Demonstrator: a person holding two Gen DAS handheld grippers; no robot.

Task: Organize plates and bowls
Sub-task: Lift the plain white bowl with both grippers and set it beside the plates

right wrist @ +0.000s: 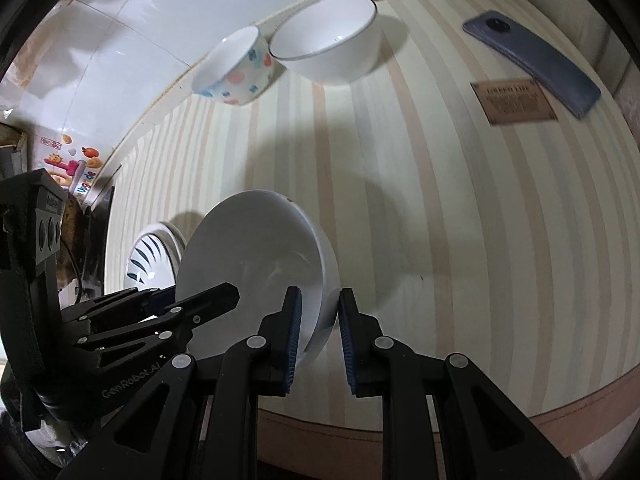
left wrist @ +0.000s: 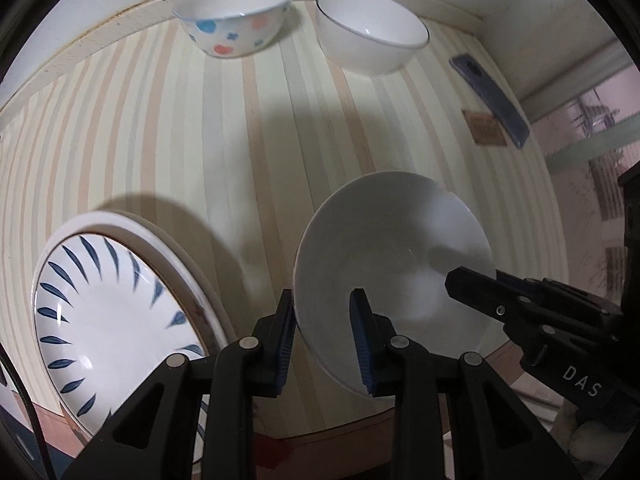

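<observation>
1. Held above the striped counter [left wrist: 248,128], tilted on edge: a plain white bowl [left wrist: 396,264], gripped from two sides at its rim.
2. Left tool [left wrist: 322,330] clamped on the bowl's near rim, one blue-padded finger [left wrist: 285,344] outside the wall, the other inside.
3. Right tool [right wrist: 318,330] clamped on the opposite rim of the same bowl [right wrist: 256,256], one pad inside the bowl, the other against its outer wall.
4. Seen in the left wrist view entering from the bowl's right: the right tool's black fingers, reaching over the rim into the hollow.
5. Just left of the held bowl, lying on the counter: a white plate with dark blue leaf strokes [left wrist: 116,320] fanned around its border, partly hidden behind the bowl in the right wrist view [right wrist: 150,256].
6. Well beyond the held bowl, at the counter's far edge by the wall: a white bowl with blue and pink spots [left wrist: 236,14] and a white bowl with a thin dark rim line [left wrist: 370,32], close beside each other and upright.
7. Far right of the held bowl, flat on the counter: a blue-grey phone [right wrist: 532,62], back up, with a brown printed label [right wrist: 514,102] just beside it.
</observation>
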